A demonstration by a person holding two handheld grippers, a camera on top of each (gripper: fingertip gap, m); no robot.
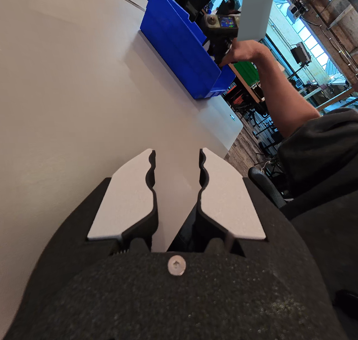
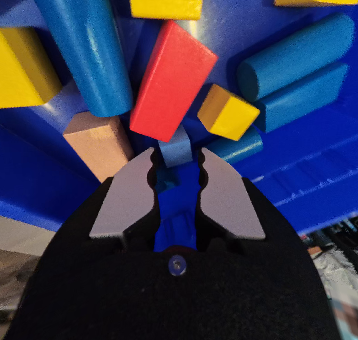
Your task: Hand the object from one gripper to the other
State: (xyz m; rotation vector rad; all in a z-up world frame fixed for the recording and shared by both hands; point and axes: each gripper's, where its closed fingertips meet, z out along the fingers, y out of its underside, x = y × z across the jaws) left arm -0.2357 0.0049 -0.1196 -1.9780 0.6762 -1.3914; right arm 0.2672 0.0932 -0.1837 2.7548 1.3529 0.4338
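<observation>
My right gripper (image 2: 177, 152) is open and reaches down into a blue bin (image 2: 290, 176) full of wooden blocks. A small light blue block (image 2: 174, 152) lies right at its fingertips, between them, with a slight gap on each side. A red flat block (image 2: 170, 79) lies just beyond it. My left gripper (image 1: 177, 152) is open and empty above the pale table (image 1: 77, 98). In the left wrist view the right gripper (image 1: 220, 46) shows far off, dipping into the blue bin (image 1: 174, 46), held by a person's arm (image 1: 280, 90).
Around the red block lie a long blue cylinder (image 2: 87, 50), a yellow cube (image 2: 230, 114), a plain wood block (image 2: 98, 143), another blue cylinder (image 2: 294, 59) and more yellow blocks. A closed silver laptop (image 1: 222, 123) lies near the table edge. A black chair (image 1: 267, 187) stands beside it.
</observation>
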